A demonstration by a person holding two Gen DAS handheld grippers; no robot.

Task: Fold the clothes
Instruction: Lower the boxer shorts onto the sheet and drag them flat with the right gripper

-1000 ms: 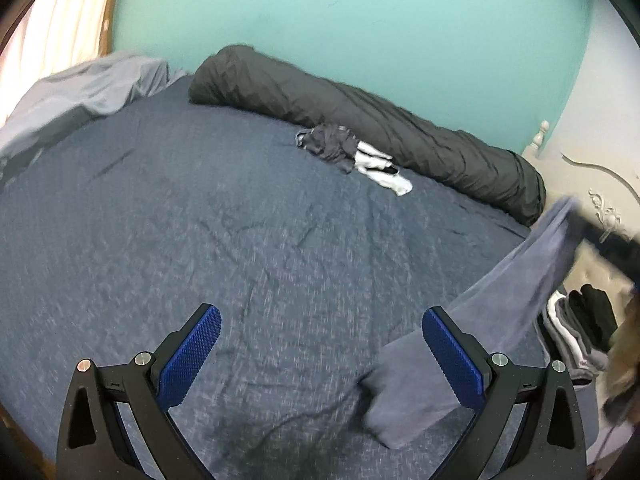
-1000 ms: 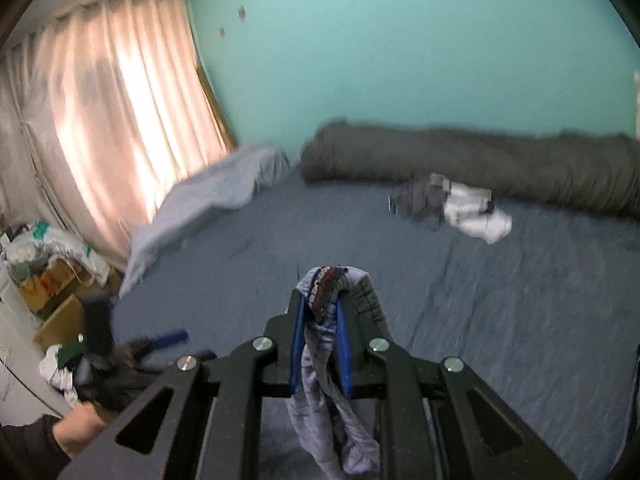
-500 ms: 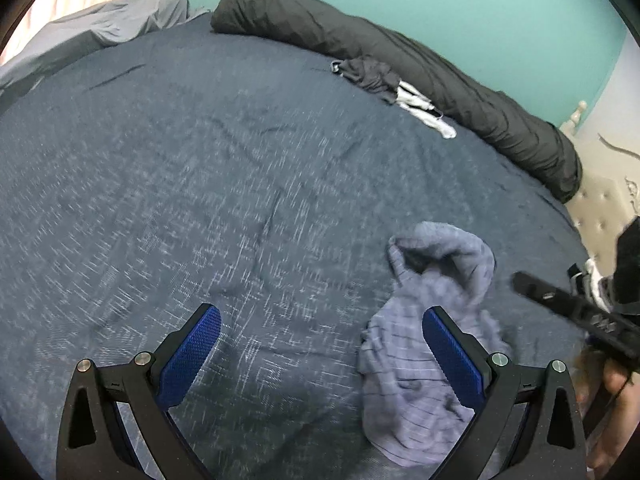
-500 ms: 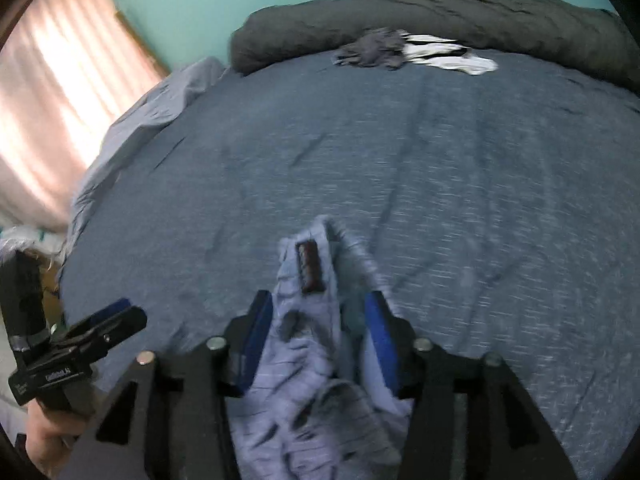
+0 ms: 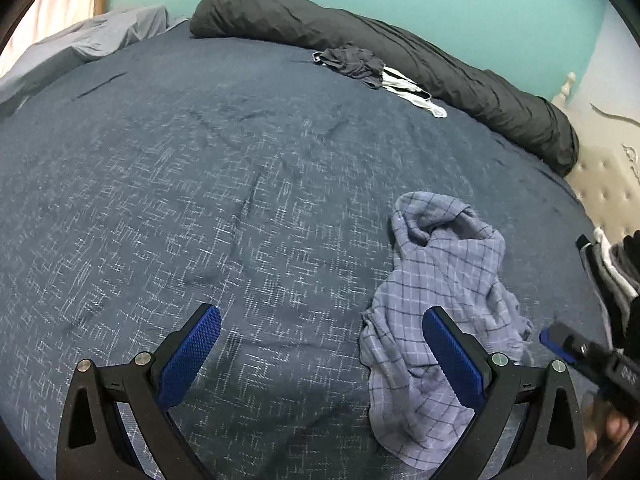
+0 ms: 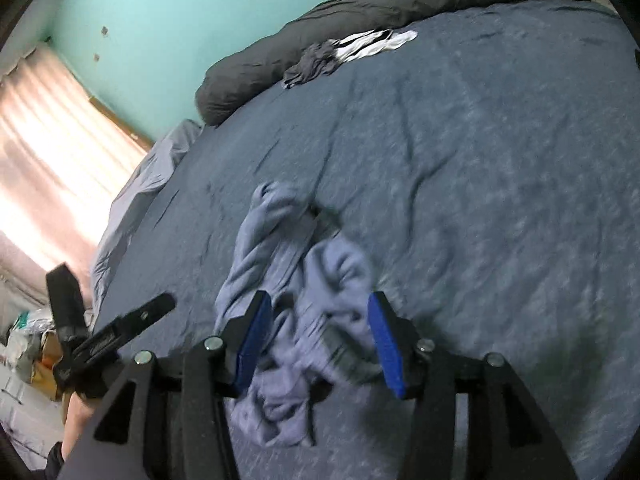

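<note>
While motion blur smears the checked garment (image 6: 288,300), both tongs, left (image 5: 320,352) and right (image 6: 320,340), gape empty.

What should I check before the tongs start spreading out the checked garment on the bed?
1. Checked garment lies on the bed: ok.
2. Garment flat and ready to fold: not ok, it is crumpled in a heap.
3. Left tongs open and holding nothing: ok.
4. Right tongs open, with the garment under them and not gripped: ok.
5. Bare bed next to the garment for spreading it: ok; the dark clothes lie far off by the rolled blanket.
6. Waistband or an edge found for a grip: cannot tell, the right wrist view is blurred.
</note>
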